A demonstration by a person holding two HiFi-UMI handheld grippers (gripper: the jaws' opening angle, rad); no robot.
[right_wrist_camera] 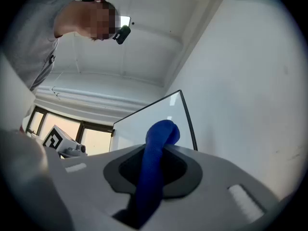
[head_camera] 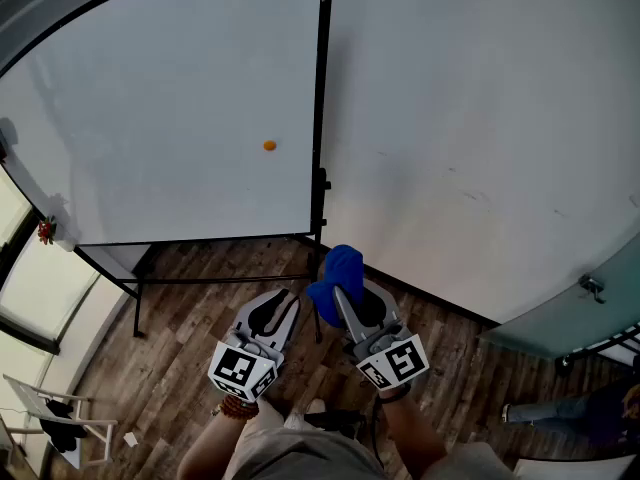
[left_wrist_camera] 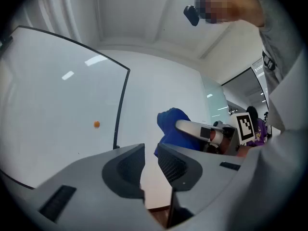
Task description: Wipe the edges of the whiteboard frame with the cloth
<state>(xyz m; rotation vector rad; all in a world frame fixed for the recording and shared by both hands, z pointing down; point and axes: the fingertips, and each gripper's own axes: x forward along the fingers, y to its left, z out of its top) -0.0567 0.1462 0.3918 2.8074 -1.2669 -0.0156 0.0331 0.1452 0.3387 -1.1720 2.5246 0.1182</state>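
The whiteboard (head_camera: 170,98) stands at the left, and its black frame's right edge (head_camera: 322,118) runs straight down the middle. A blue cloth (head_camera: 340,266) bunches up out of my right gripper (head_camera: 342,290), which is shut on it just below the board's lower right corner, on the right side of the frame edge. In the right gripper view the cloth (right_wrist_camera: 155,158) fills the jaws, with the frame edge (right_wrist_camera: 187,121) beyond. My left gripper (head_camera: 284,298) hangs beside it to the left. Its jaws (left_wrist_camera: 151,152) show a narrow gap with nothing in it. The cloth (left_wrist_camera: 172,126) appears past them.
An orange magnet (head_camera: 269,145) sticks to the board. The board's black stand legs (head_camera: 135,298) reach over the wooden floor (head_camera: 180,368). A white wall (head_camera: 480,128) fills the right. A glass door (head_camera: 585,308) and a seated person (head_camera: 600,403) are at the far right.
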